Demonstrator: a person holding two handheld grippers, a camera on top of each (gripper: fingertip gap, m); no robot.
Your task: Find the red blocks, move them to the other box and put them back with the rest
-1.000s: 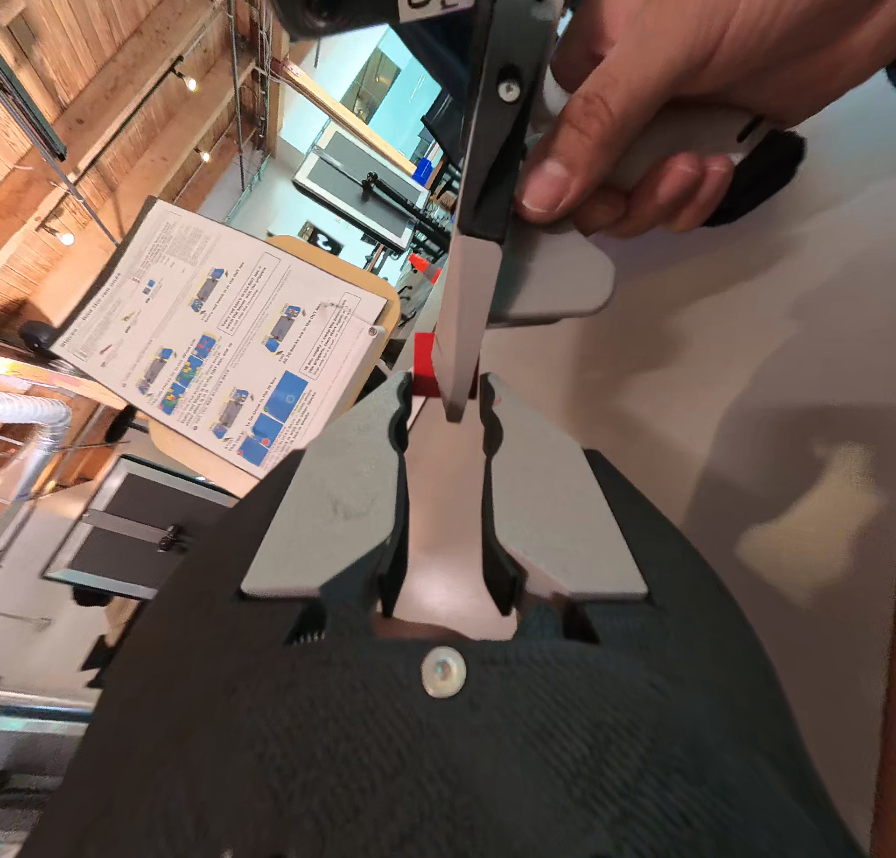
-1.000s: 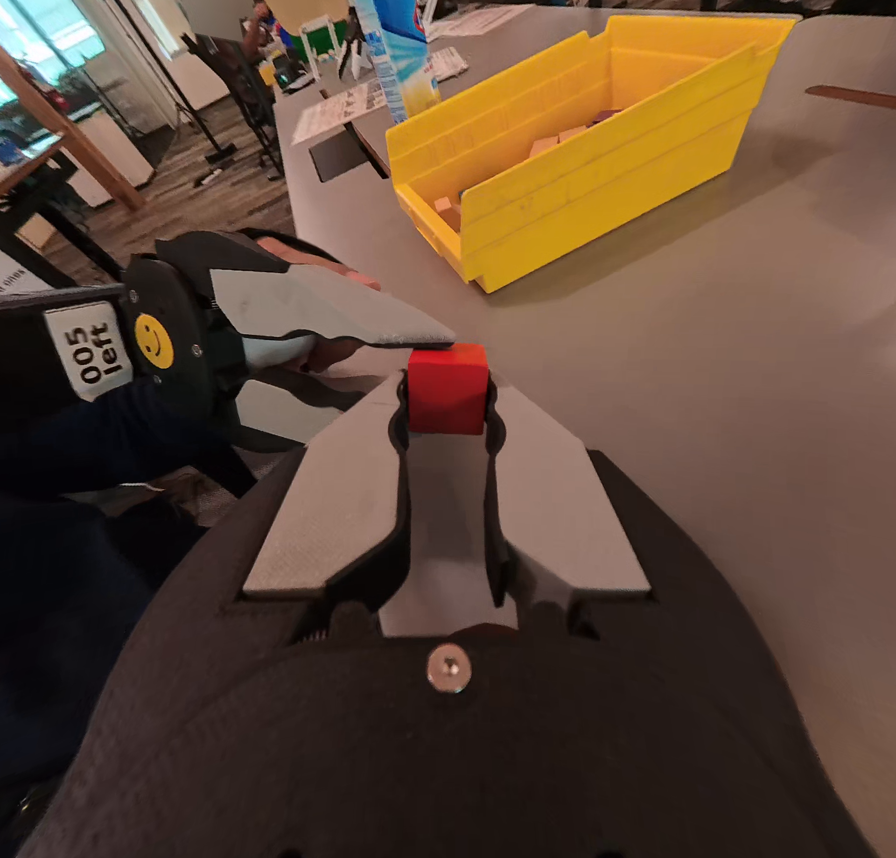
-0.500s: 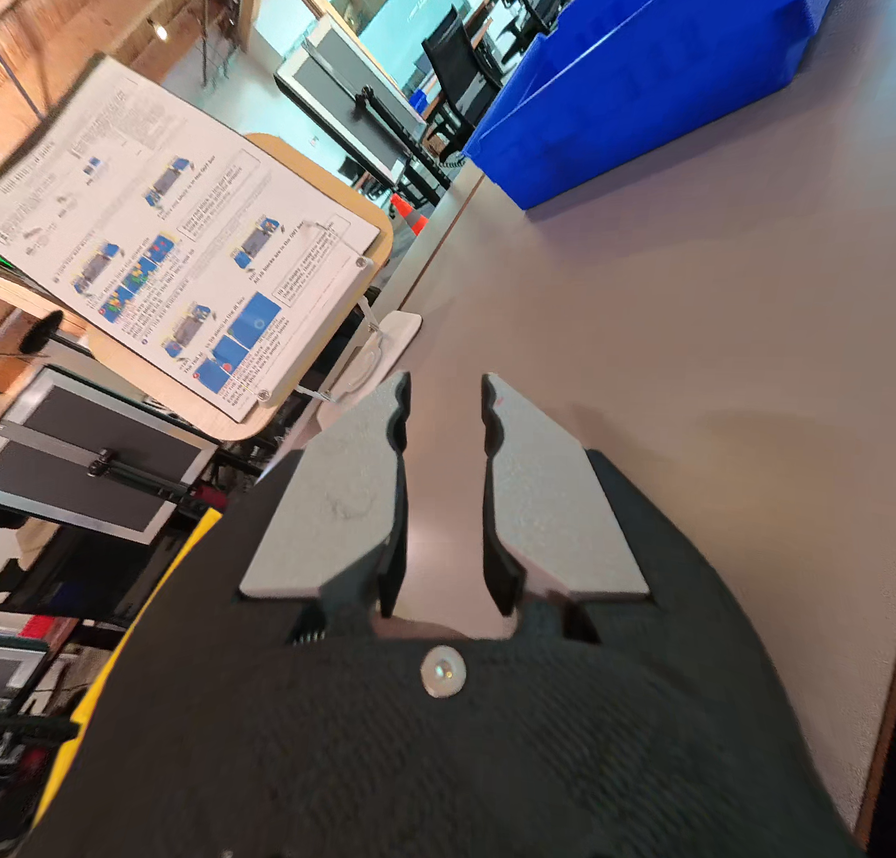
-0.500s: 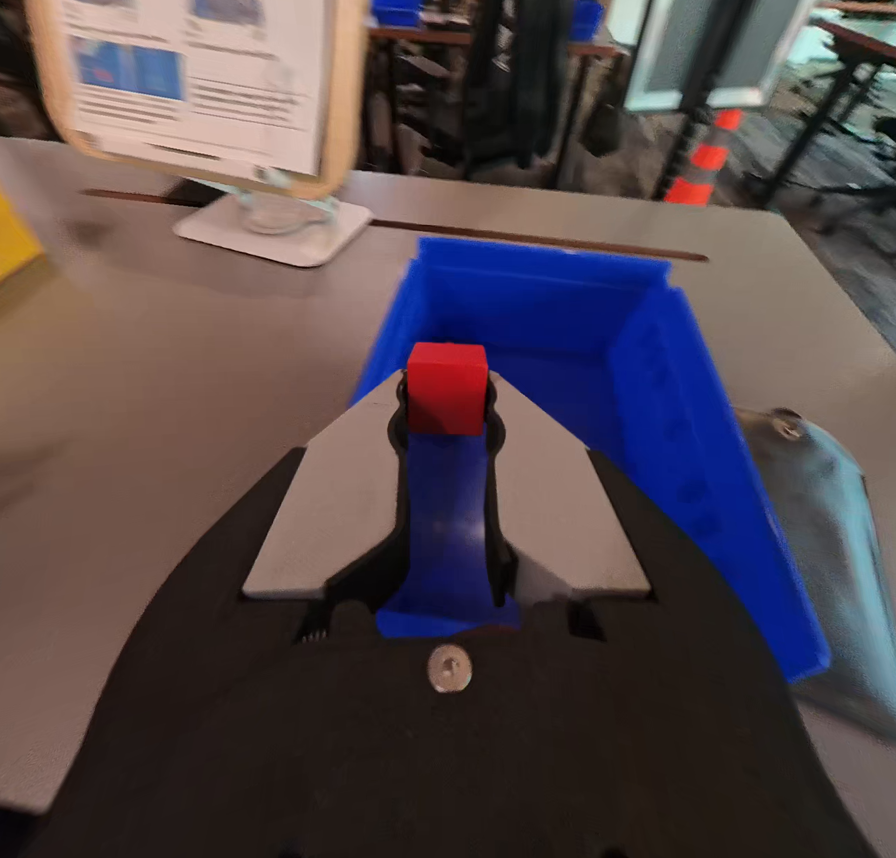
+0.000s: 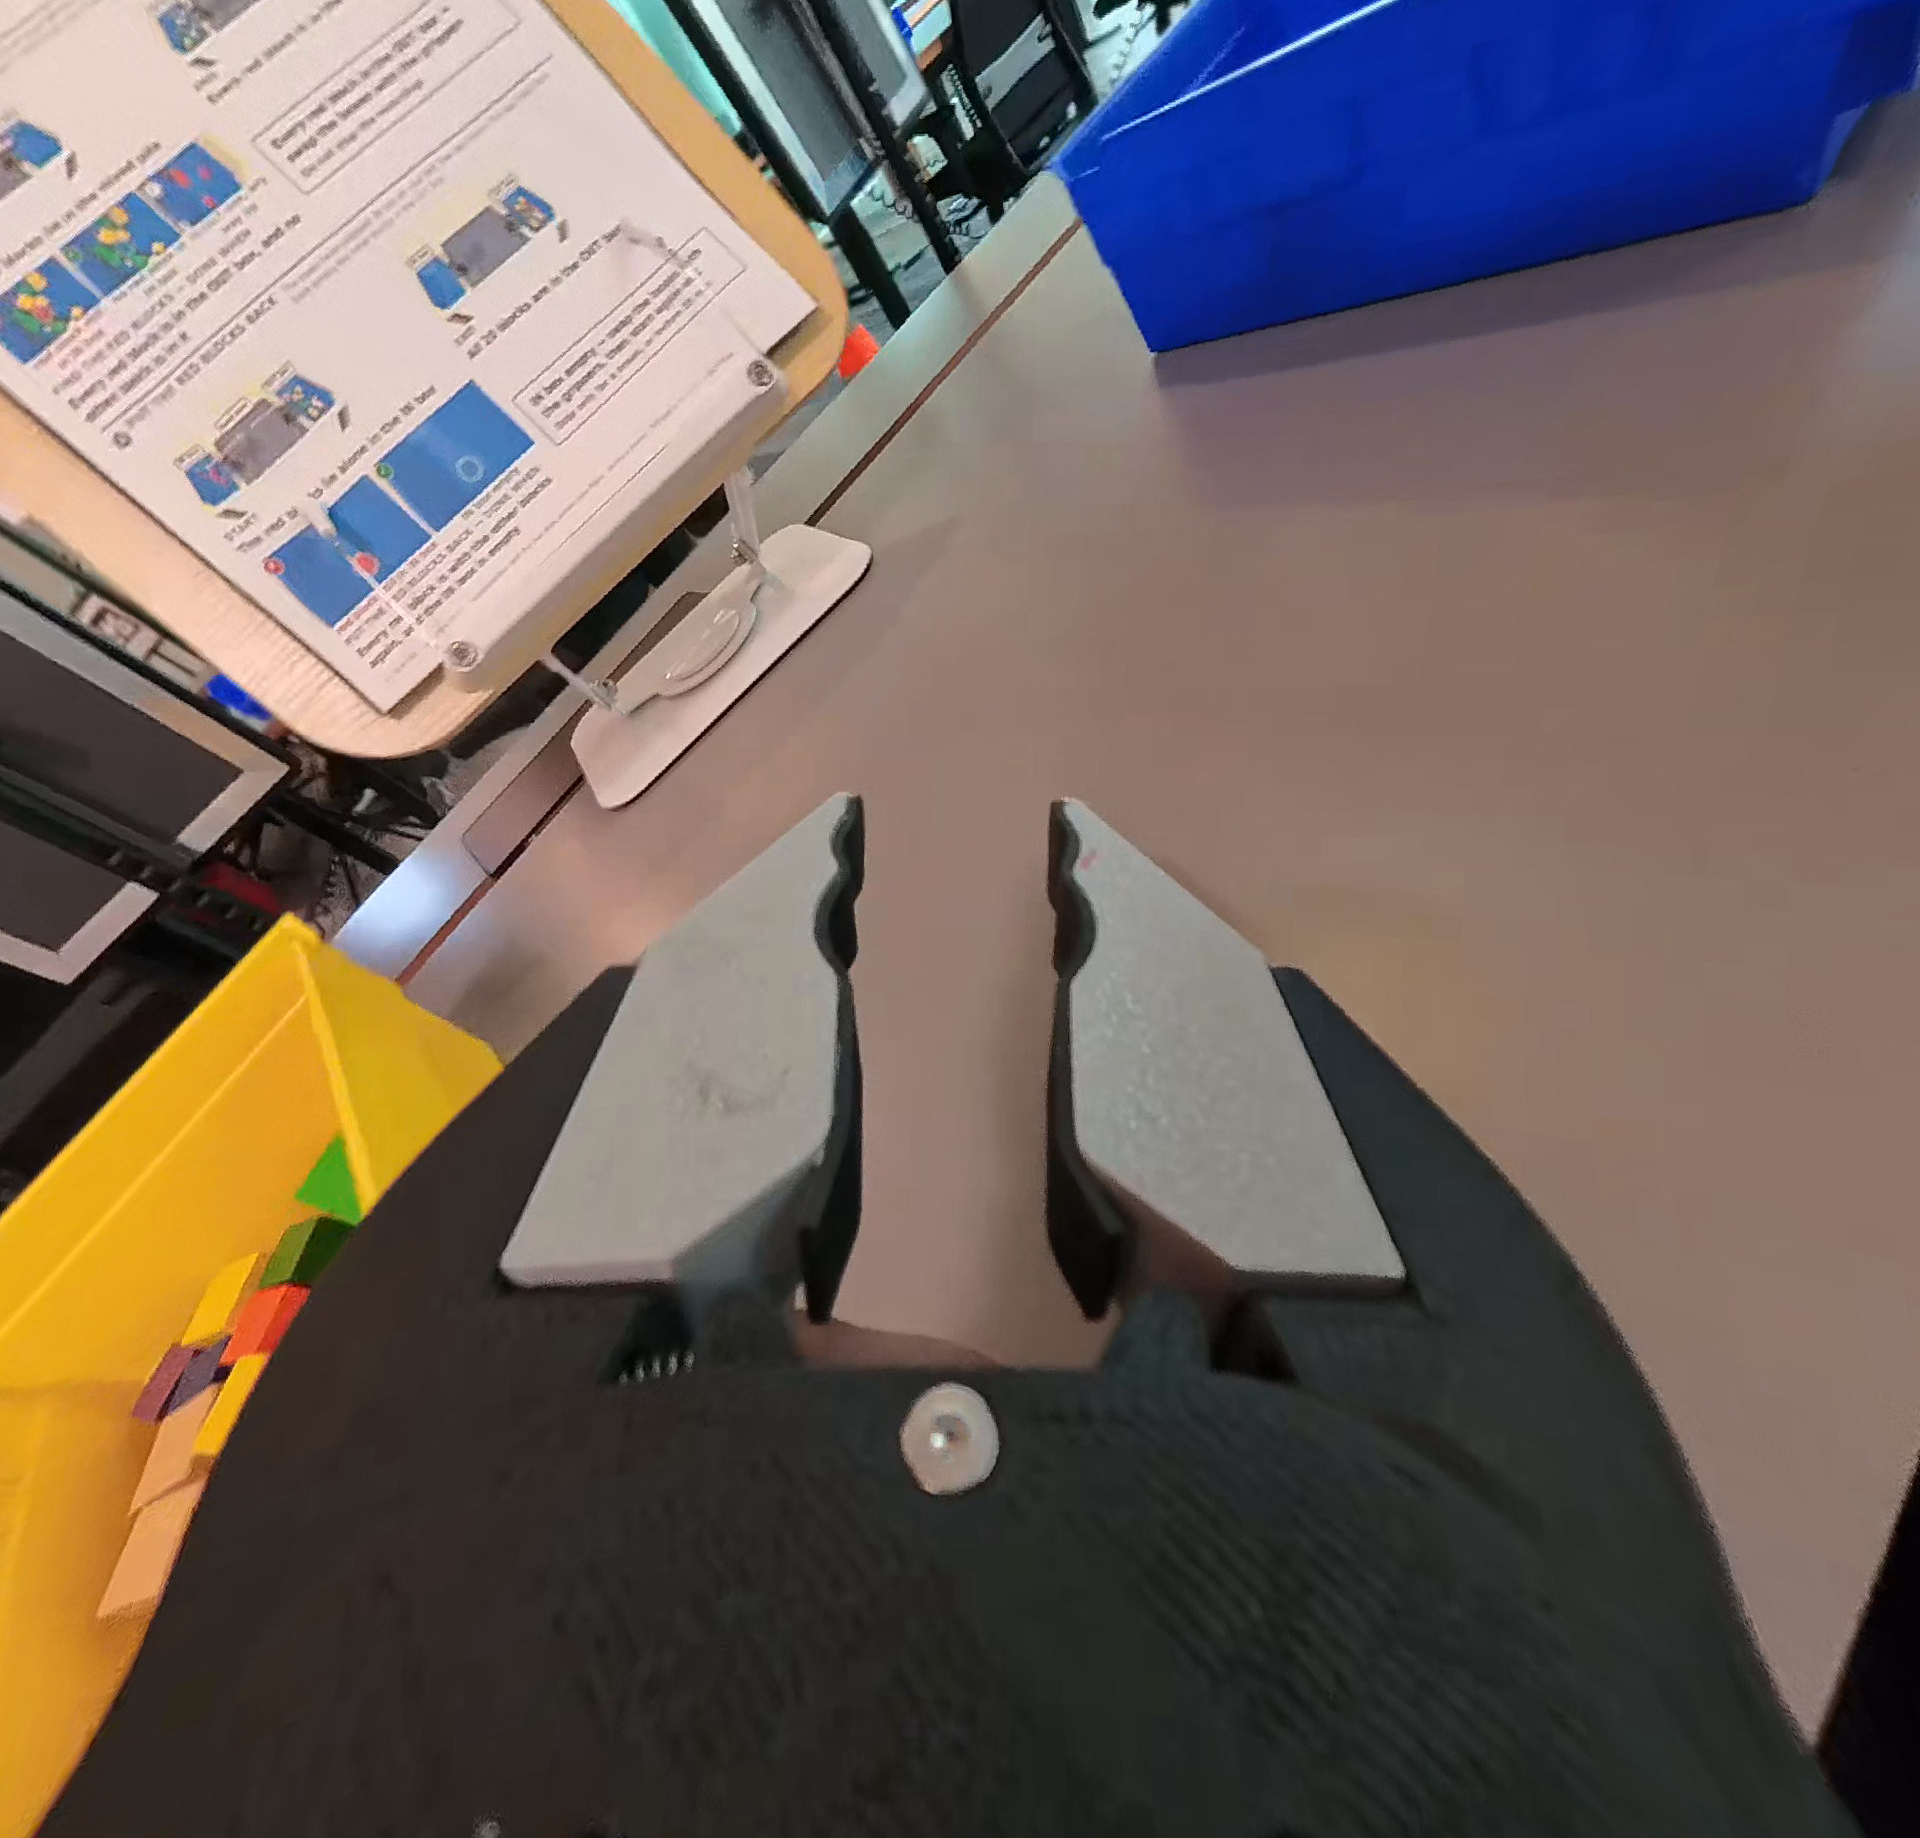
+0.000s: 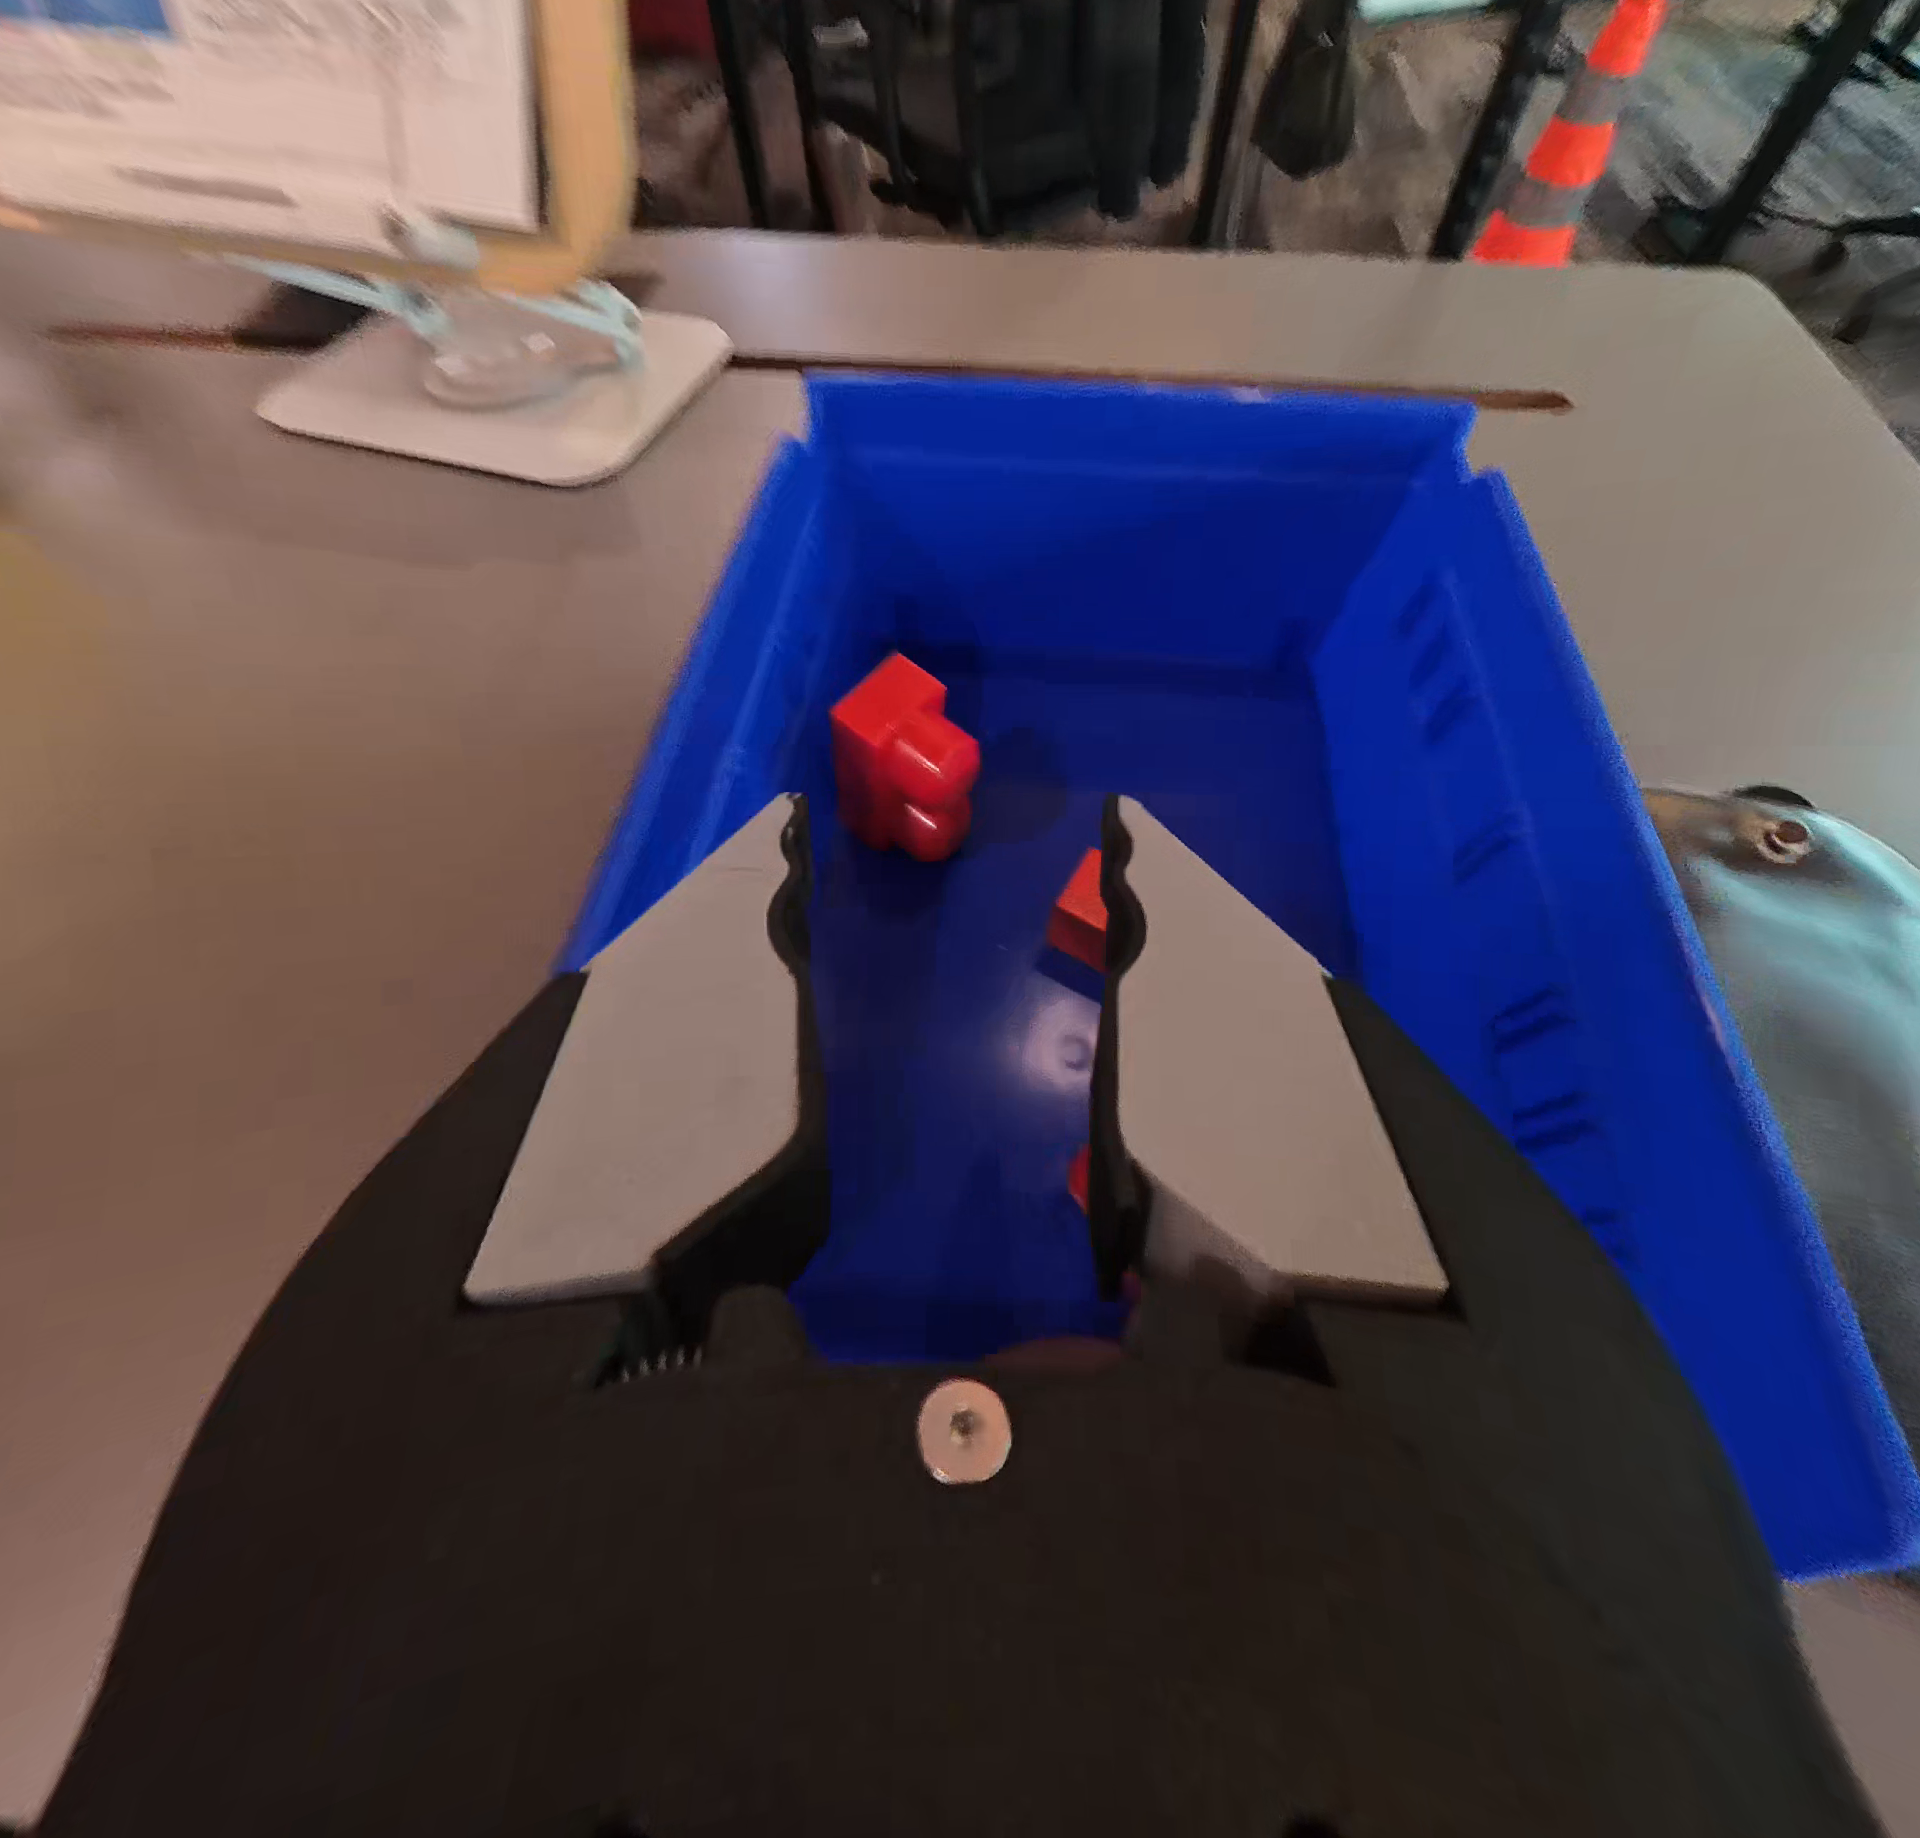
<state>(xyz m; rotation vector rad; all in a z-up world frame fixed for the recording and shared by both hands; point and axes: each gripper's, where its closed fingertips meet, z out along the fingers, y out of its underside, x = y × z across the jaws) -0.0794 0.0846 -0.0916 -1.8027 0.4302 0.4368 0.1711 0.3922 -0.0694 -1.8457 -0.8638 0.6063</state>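
Right hand-held gripper: the right hand-held gripper hangs above the near end of the blue box with its fingers spread wide and nothing between them. Being over the box with an empty gap fits a drop into it.

Left hand-held gripper: the left hand-held gripper is held low over the bare grey surface, fingers apart and empty, well clear of both boxes. It looks parked there, ready to turn to the yellow box at its left.

Yellow box: the yellow box sits at the near left and holds the mixed blocks, among them green, orange, purple and tan. I judge it the place to search for more red.

Red blocks: a red cluster lies on the blue floor towards the left wall. A second red block shows just beside the right finger, partly hidden by it. A further sliver of red lower down is too covered to identify.

Task stage: red pieces gather in the blue box, so the sorting-out half seems underway; the return is not yet begun.

Far side: an instruction sheet on a stand faces the worker from the far left of the surface, for reference. An orange cone stands on the floor beyond.
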